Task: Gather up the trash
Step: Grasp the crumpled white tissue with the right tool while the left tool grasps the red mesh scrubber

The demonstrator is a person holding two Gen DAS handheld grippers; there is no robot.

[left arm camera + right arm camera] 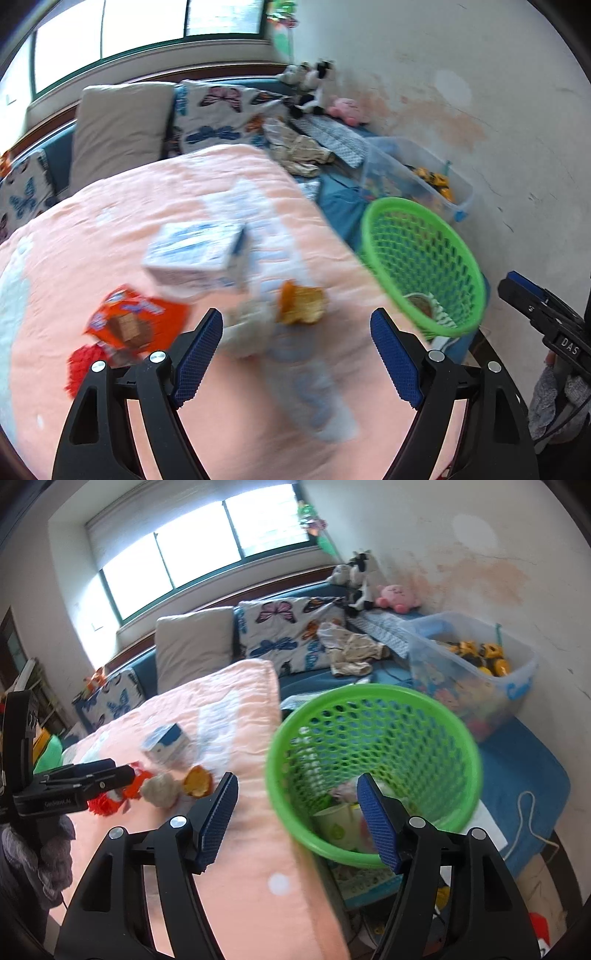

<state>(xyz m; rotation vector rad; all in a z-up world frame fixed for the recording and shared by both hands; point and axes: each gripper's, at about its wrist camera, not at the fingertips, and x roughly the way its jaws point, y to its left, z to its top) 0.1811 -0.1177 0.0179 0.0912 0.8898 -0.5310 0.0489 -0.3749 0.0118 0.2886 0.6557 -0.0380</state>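
My left gripper [296, 350] is spread wide with nothing between its blue pads, hanging over the pink blanket [110, 206] at the lower centre of its frame. Just ahead of the pads lies the trash: an orange peel [301, 304], a crumpled white wad [245, 332], a clear plastic bottle [314, 391], an orange wrapper [136, 321] at lower left, and a blue-and-white carton [195, 254] mid-frame. All are blurred.

My right gripper [297, 816] is also wide open and holds nothing. Its right pad overlaps the green basket [373, 701], which fills the centre-right of that frame; I cannot tell whether they touch. A paper cup [336, 829] lies inside the basket. Upper right, a clear toy bin [476, 679] stands by the wall, near a plush cow [360, 578].
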